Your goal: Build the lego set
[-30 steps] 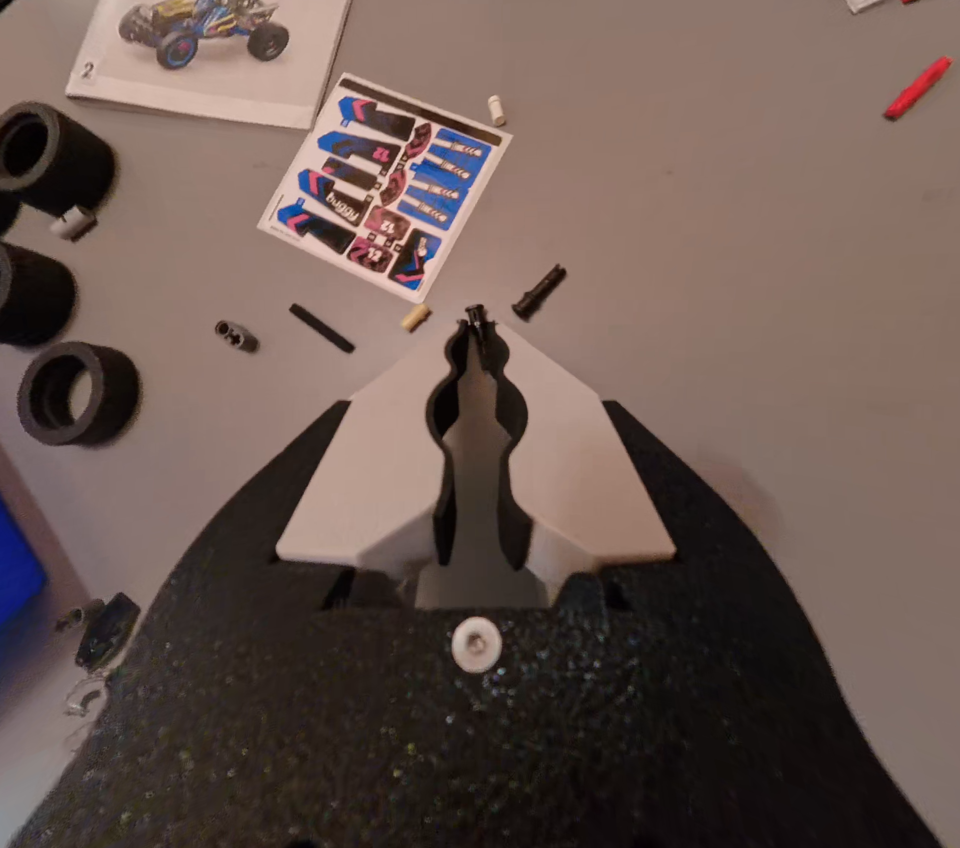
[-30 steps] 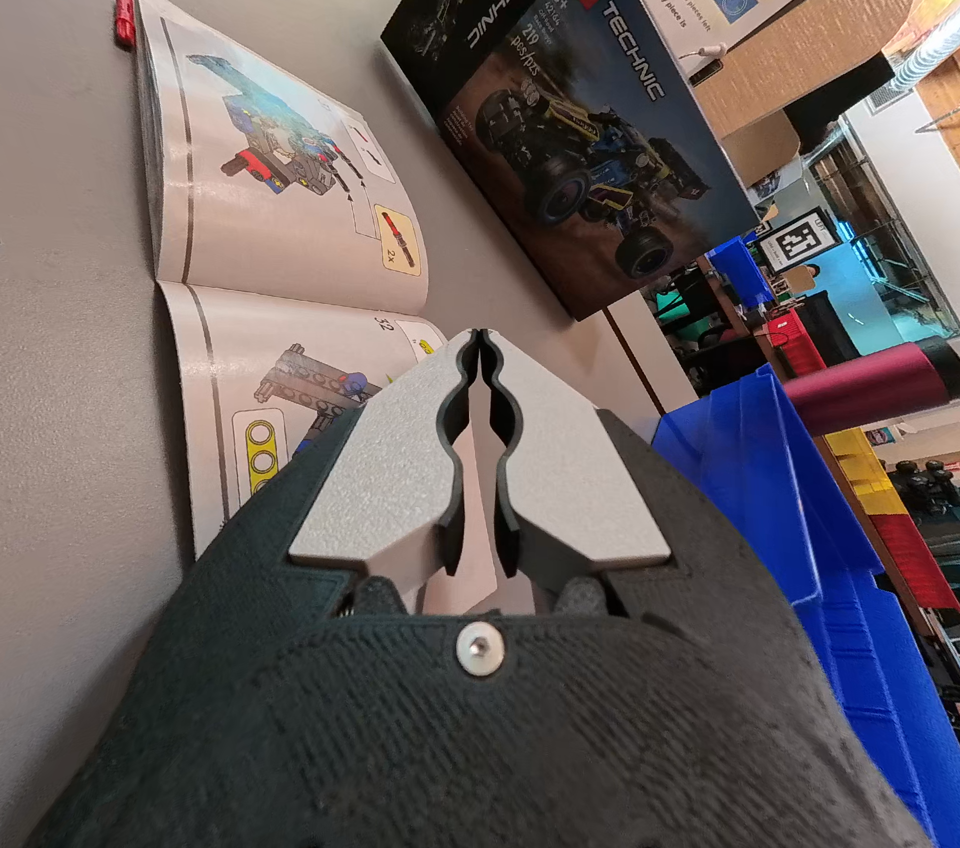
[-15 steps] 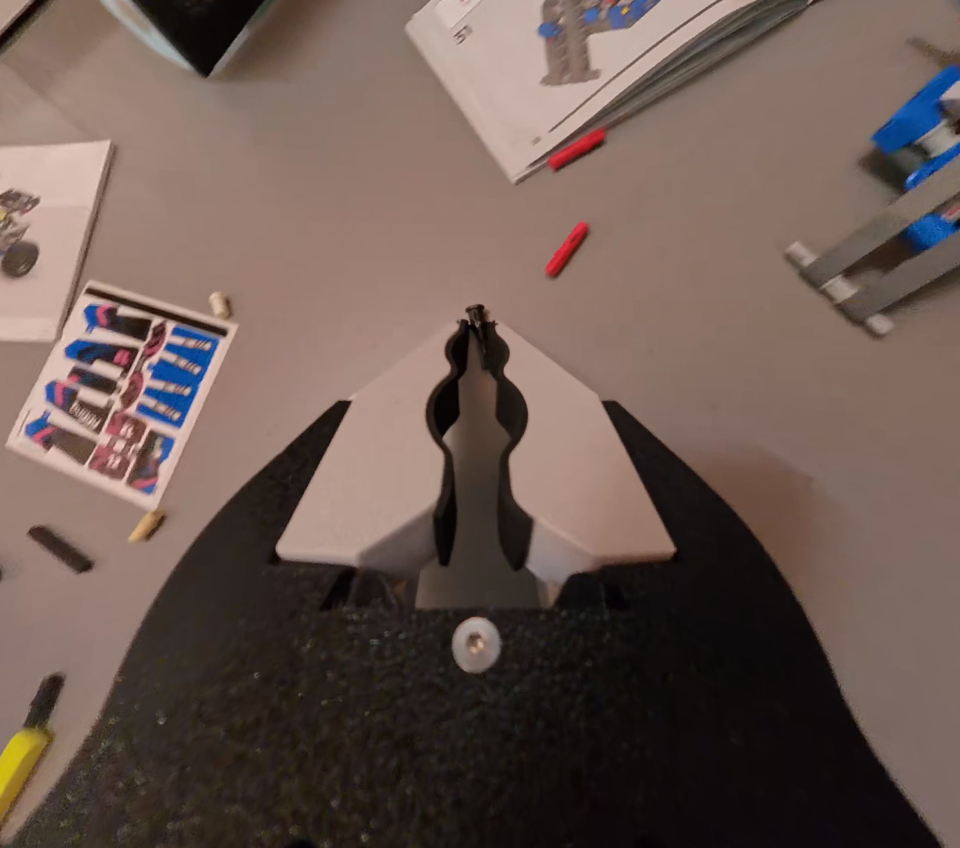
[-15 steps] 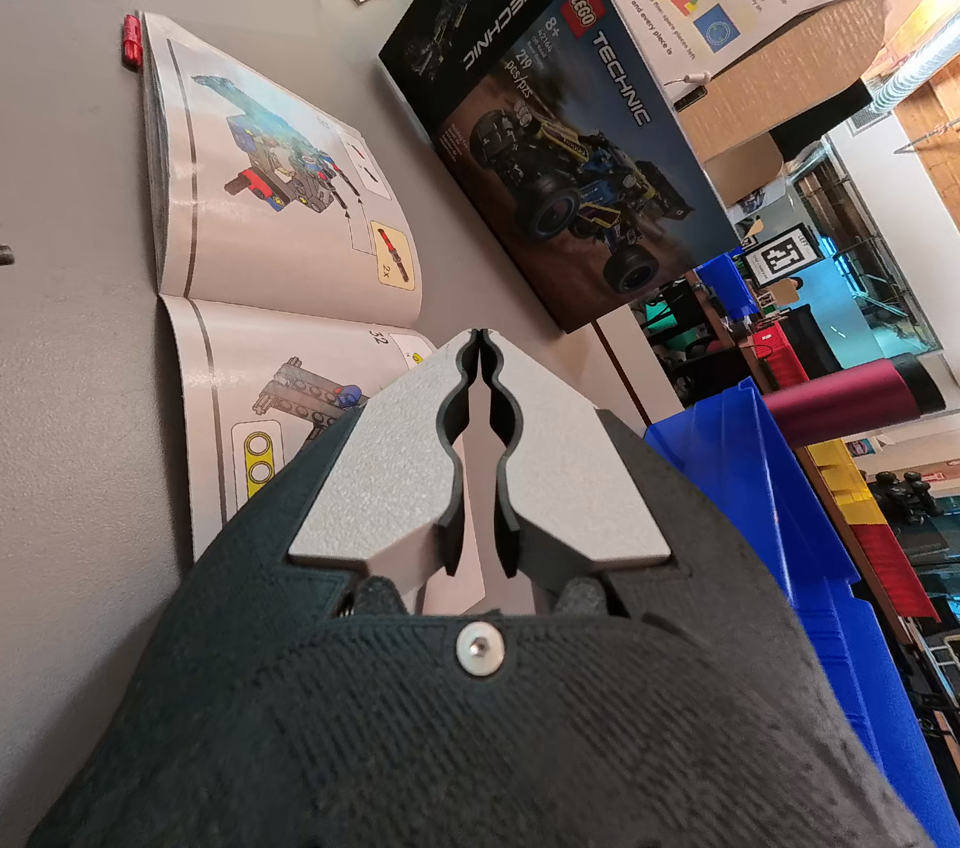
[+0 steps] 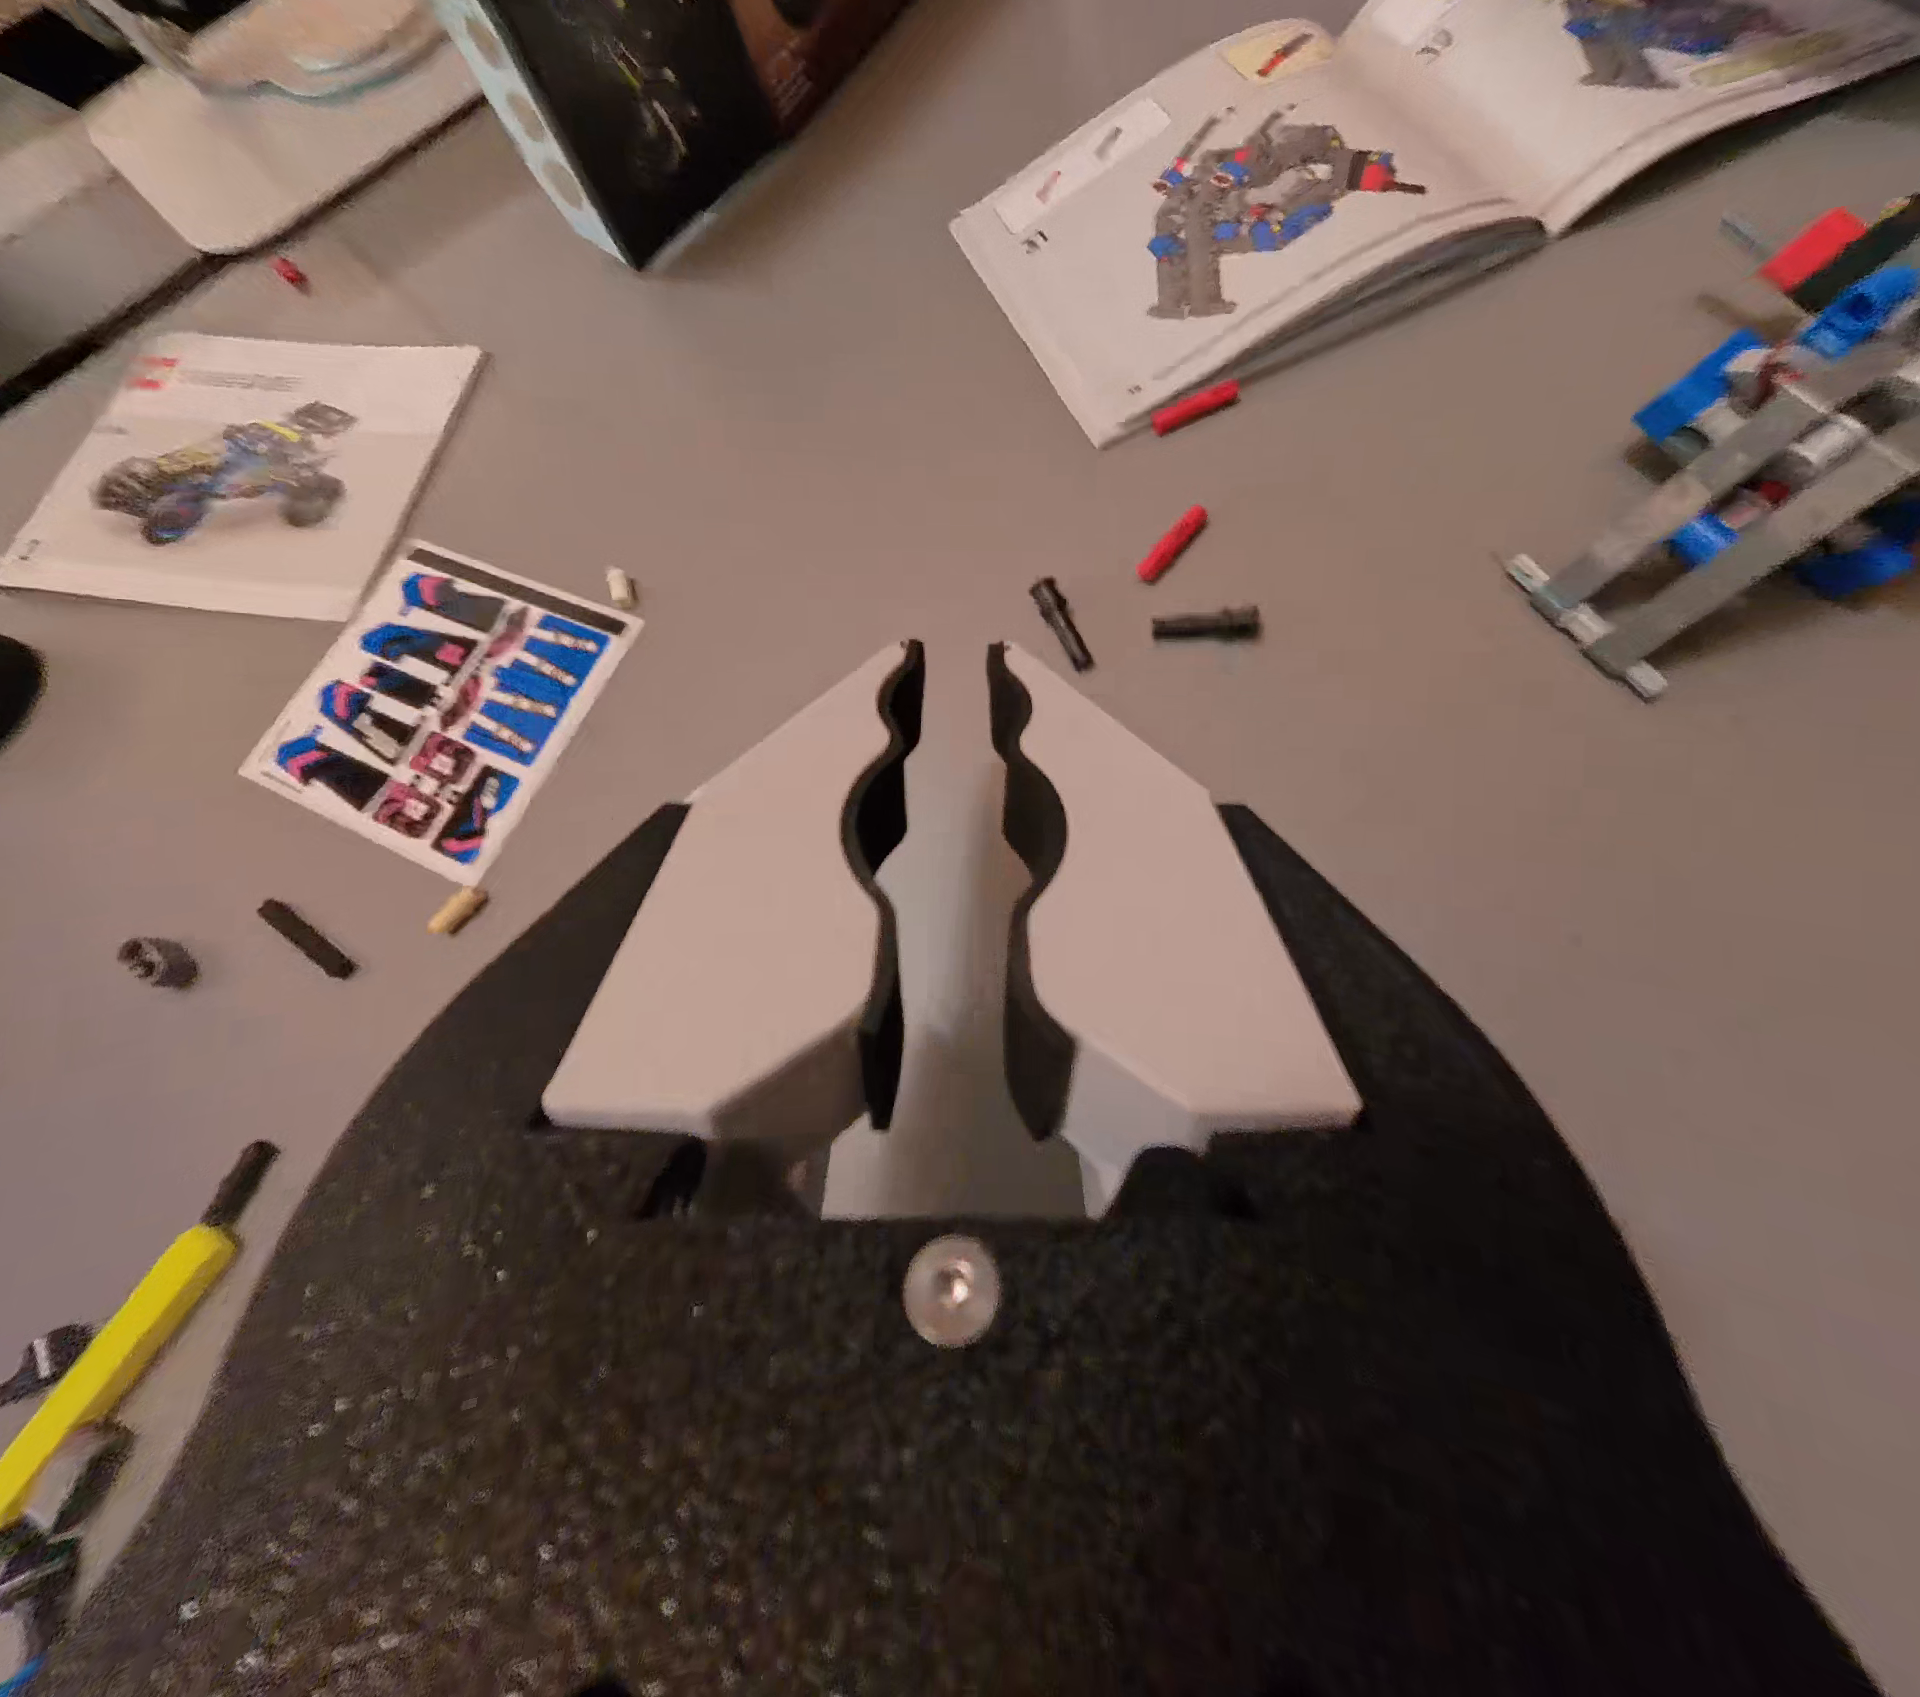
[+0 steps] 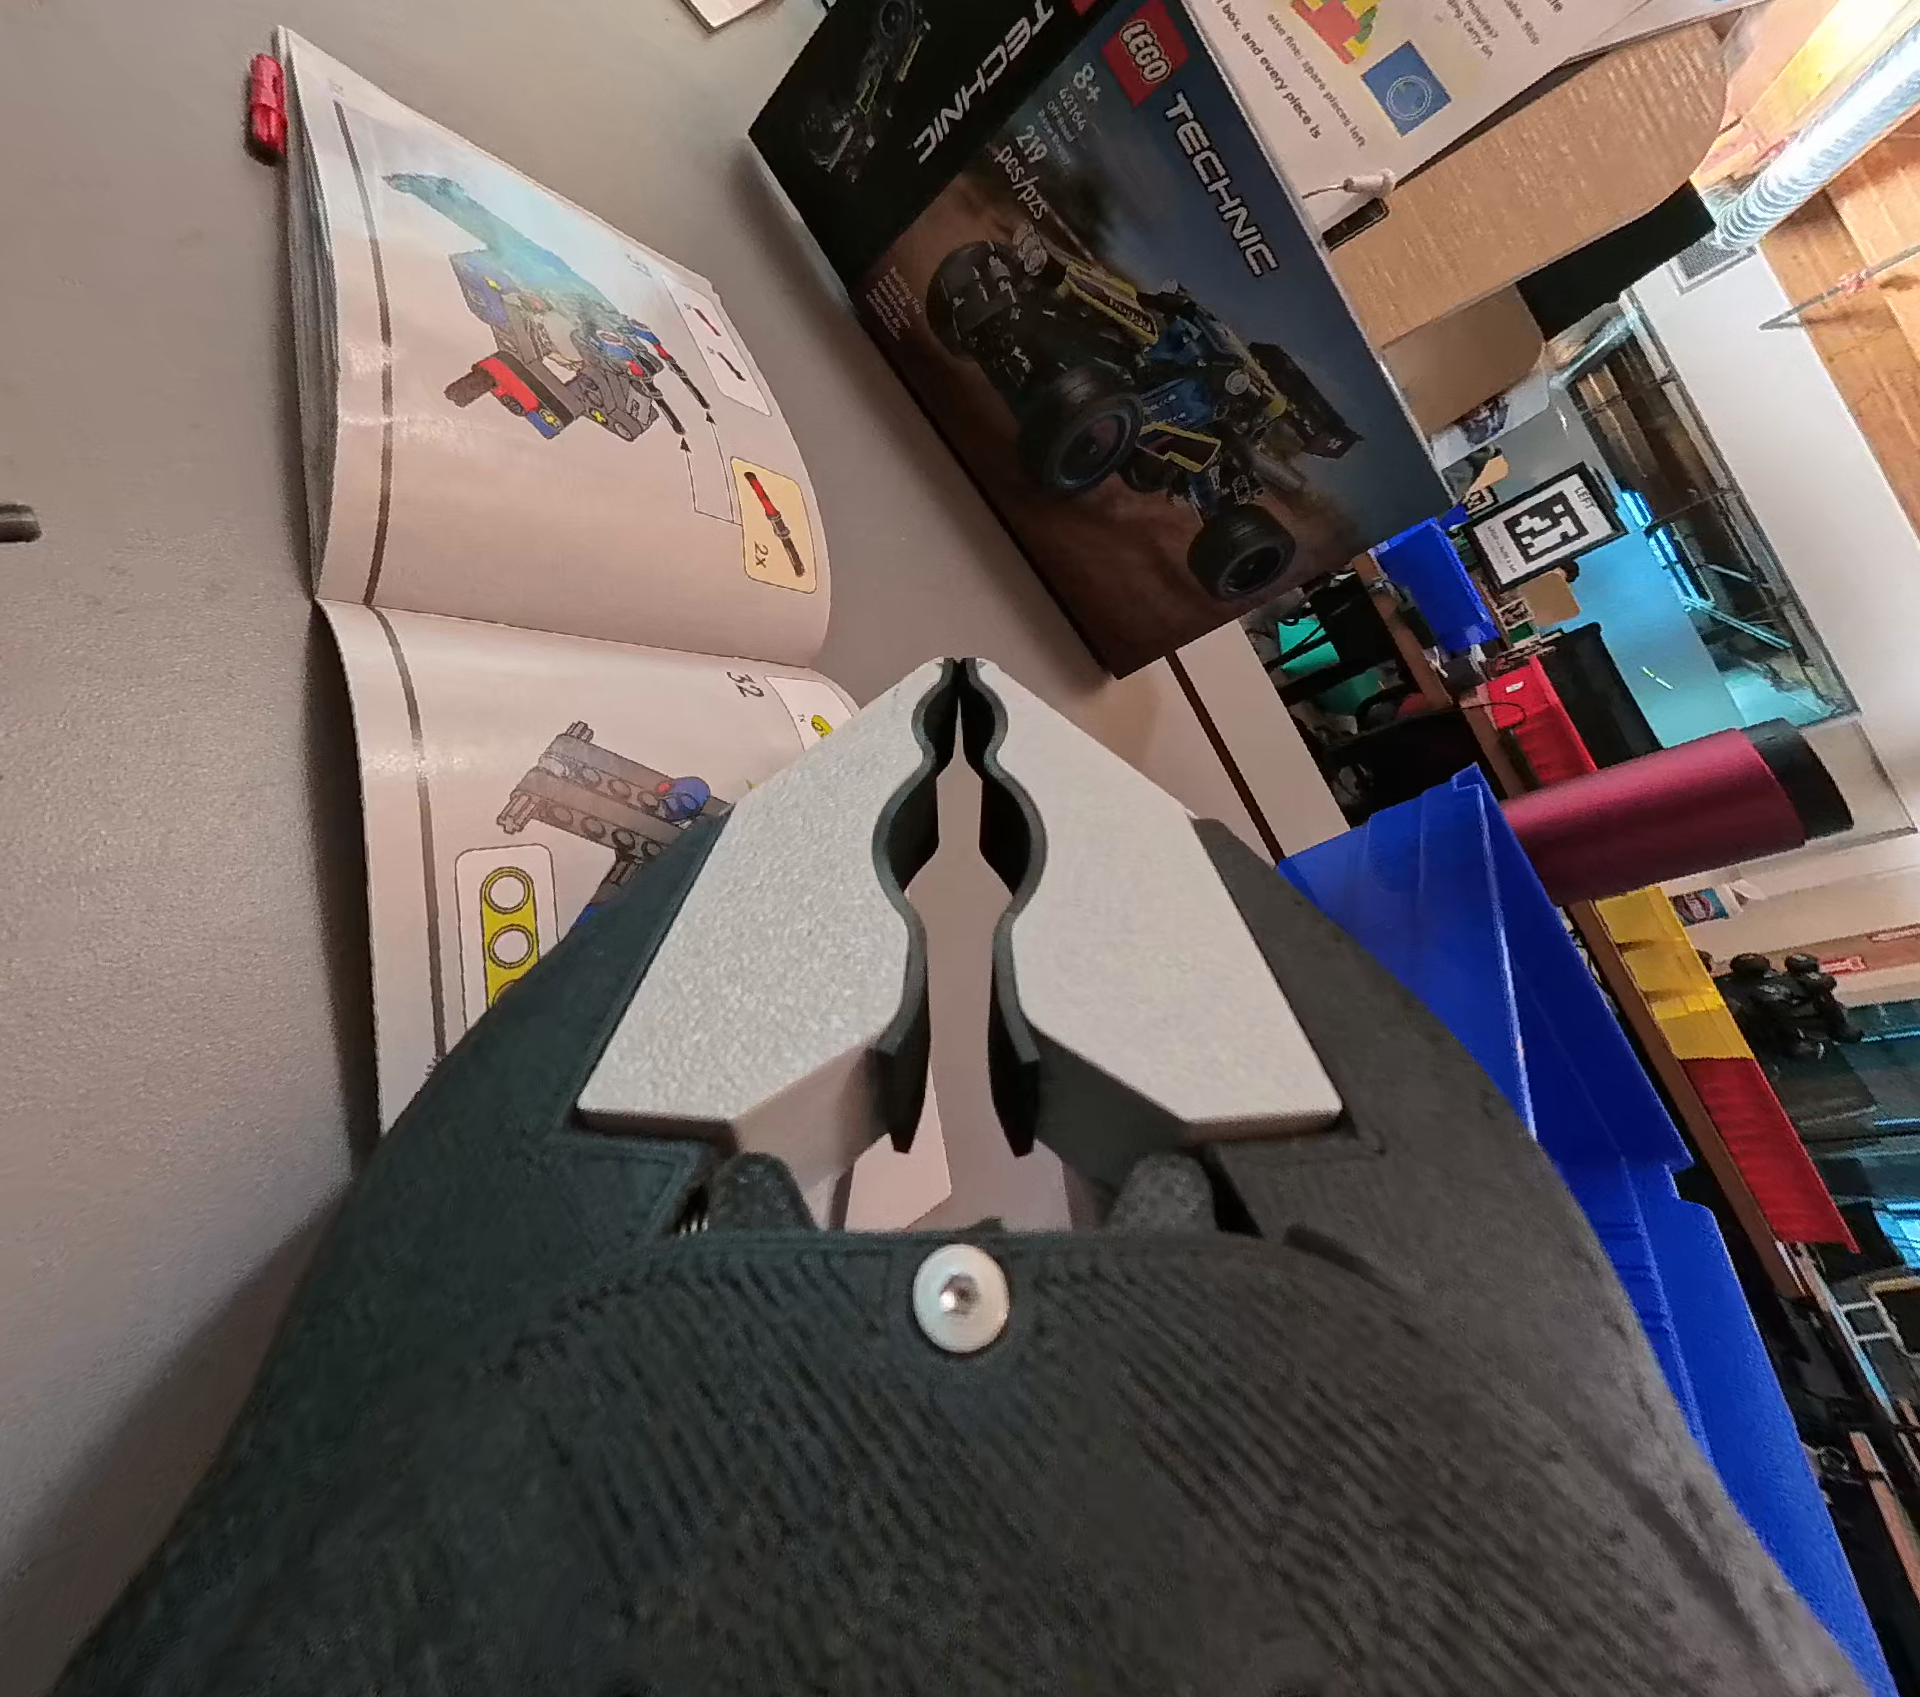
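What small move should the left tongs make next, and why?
Probably shift slightly right and lower over the nearer black pin: the left tongs stand open with nothing between them, and that pin lies on the grey table just beside the right fingertip.

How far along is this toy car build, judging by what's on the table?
Early to midway, at a guess. A blue and grey frame is assembled, and the instruction booklet lies open. Nothing is in hand: the left gripper is open, the right gripper shut on nothing. Two black pins, red pins and the sticker sheet remain loose.
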